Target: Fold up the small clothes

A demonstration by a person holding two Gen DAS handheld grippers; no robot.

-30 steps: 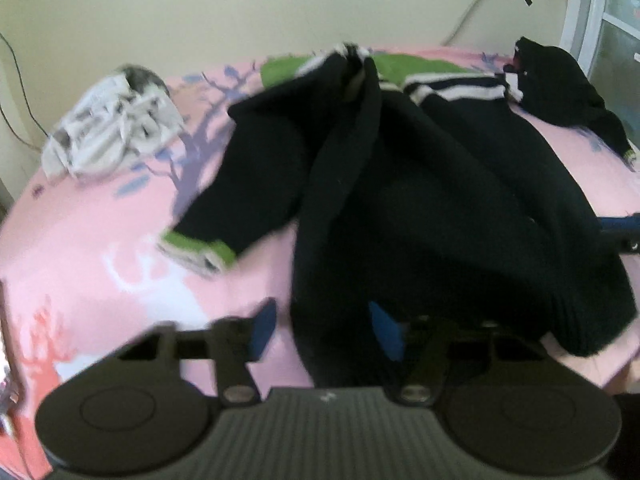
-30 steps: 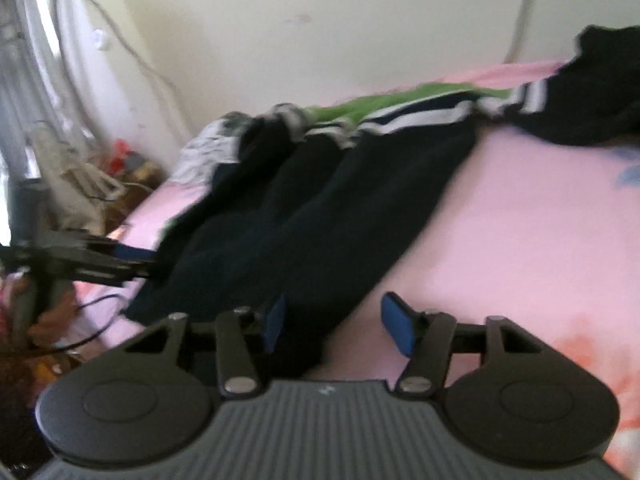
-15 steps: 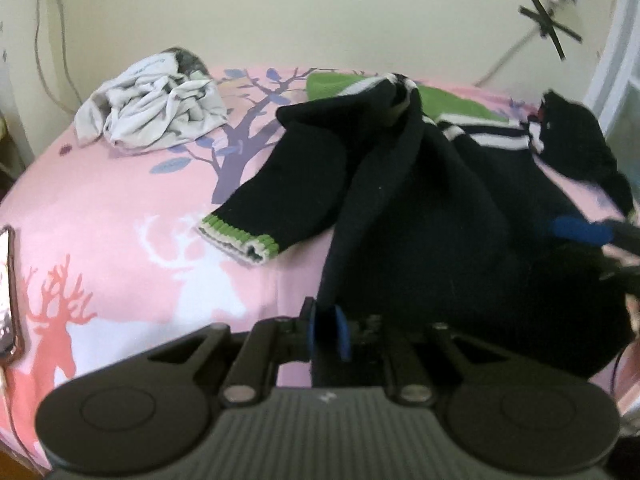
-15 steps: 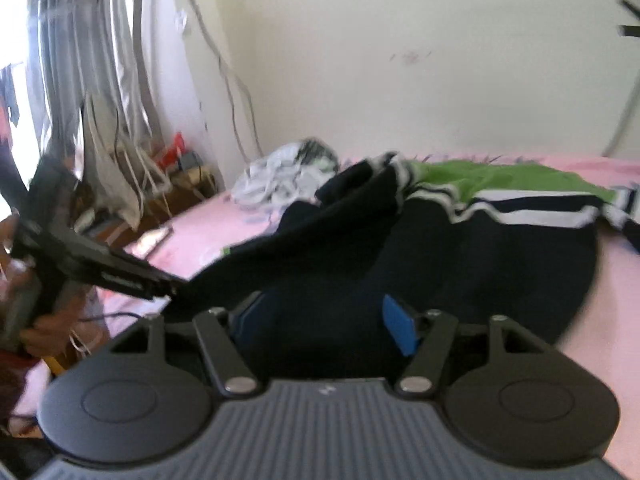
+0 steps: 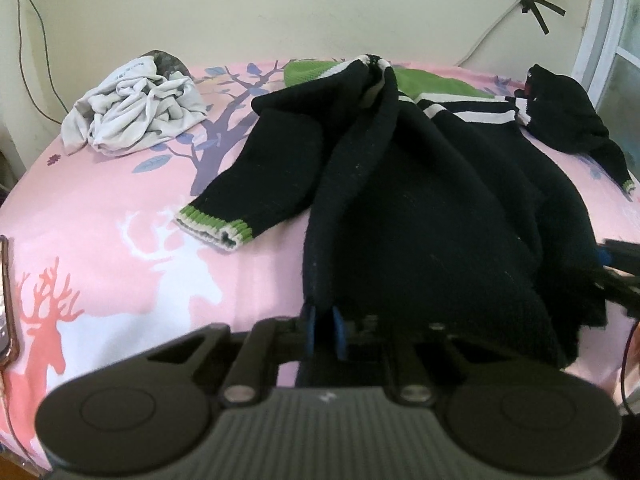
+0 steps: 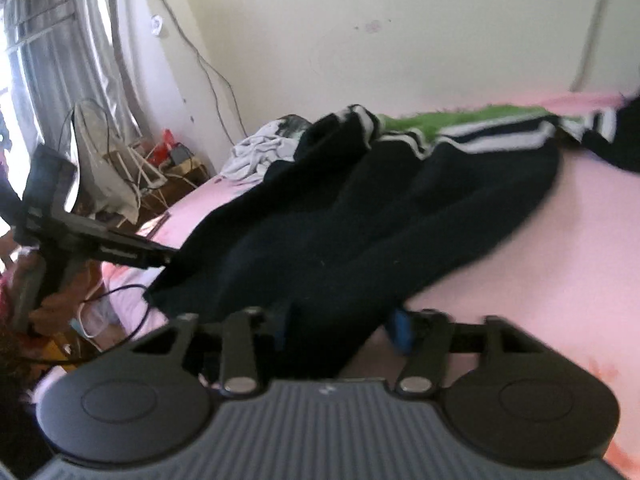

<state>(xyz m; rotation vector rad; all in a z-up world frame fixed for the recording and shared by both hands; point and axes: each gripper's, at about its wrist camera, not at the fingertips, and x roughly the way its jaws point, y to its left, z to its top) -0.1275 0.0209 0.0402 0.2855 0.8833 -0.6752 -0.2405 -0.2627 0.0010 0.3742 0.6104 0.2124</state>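
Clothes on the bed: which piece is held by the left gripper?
The black sweater with green cuffs; the left gripper pinches its hem. The crumpled white garment lies untouched.

The black sweater (image 5: 440, 208) is showing a thick, matt knit with ribbed green and white cuffs and fine lint clinging to it. The pink bedsheet (image 5: 100, 220) is looking like smooth, matt printed cotton. The grey shirt (image 5: 136, 112) is lying as thin, creased cloth. The left gripper (image 5: 322, 330) is showing matt black plastic with a ridged grey housing, small shiny metal pins and blue rubbery pads (image 5: 338, 330). The wall (image 5: 320, 12) is appearing painted, flat and slightly scuffed.
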